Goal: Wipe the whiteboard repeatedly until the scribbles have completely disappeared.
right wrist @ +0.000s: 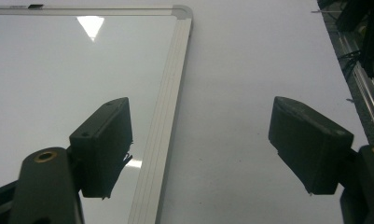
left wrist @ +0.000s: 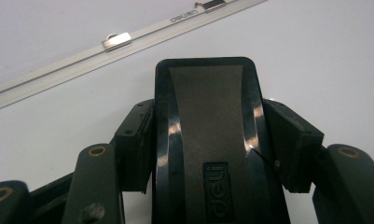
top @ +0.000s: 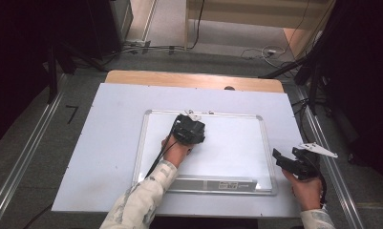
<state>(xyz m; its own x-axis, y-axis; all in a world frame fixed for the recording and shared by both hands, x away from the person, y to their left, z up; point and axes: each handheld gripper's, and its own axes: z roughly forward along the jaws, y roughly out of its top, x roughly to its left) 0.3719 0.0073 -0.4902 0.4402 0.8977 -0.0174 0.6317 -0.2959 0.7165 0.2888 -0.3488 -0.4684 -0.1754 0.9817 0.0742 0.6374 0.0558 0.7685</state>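
Observation:
A white whiteboard with a silver frame lies flat in the middle of the table. My left gripper rests on the board's upper middle part, held by a hand in a light patterned sleeve. In the left gripper view, my left gripper is shut on a black eraser marked "deli", and the eraser's front end points at the board's far rim. My right gripper hovers over the table just right of the board. In the right gripper view, my right gripper is open and holds nothing. Below it runs the board's right frame edge.
A white sheet covers the table, with a wooden strip showing at the back. The board's tray bar lies along its near edge. Metal rails, cables and dark stands flank the table on the floor.

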